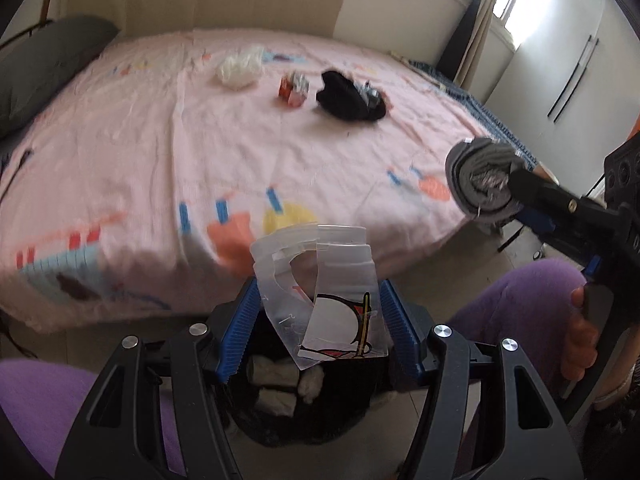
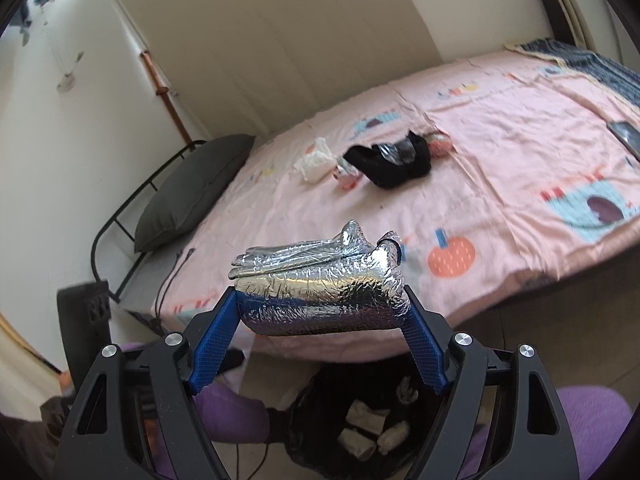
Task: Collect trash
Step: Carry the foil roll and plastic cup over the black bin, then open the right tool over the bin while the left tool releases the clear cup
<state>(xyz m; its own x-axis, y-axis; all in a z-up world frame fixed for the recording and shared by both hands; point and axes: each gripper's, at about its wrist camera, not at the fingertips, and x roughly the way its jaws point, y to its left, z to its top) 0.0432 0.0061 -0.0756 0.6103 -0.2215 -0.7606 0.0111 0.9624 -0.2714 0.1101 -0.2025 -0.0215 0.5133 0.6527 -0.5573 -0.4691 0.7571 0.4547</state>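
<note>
My left gripper (image 1: 318, 294) is shut on a clear plastic package (image 1: 320, 280) with a printed card inside, held upright between the blue pads. Right below it stands a black-lined trash bin (image 1: 352, 408) with white crumpled tissues in it. My right gripper (image 2: 320, 296) is shut on a crinkled silver foil wrapper (image 2: 320, 296), held crosswise over the bed's edge. The same bin (image 2: 316, 408) shows below it. From the left wrist view the right gripper (image 1: 516, 192) holds the foil roll (image 1: 480, 184) at the right, above the bed corner.
On the pink bed sheet (image 1: 120, 140) lie a white crumpled wad (image 1: 240, 66), a red-and-white wrapper (image 1: 294, 88) and a black cloth (image 1: 352, 98). A grey pillow (image 2: 192, 188) and a phone (image 2: 626, 136) lie on the bed. The person's purple-clad legs (image 1: 516, 300) flank the bin.
</note>
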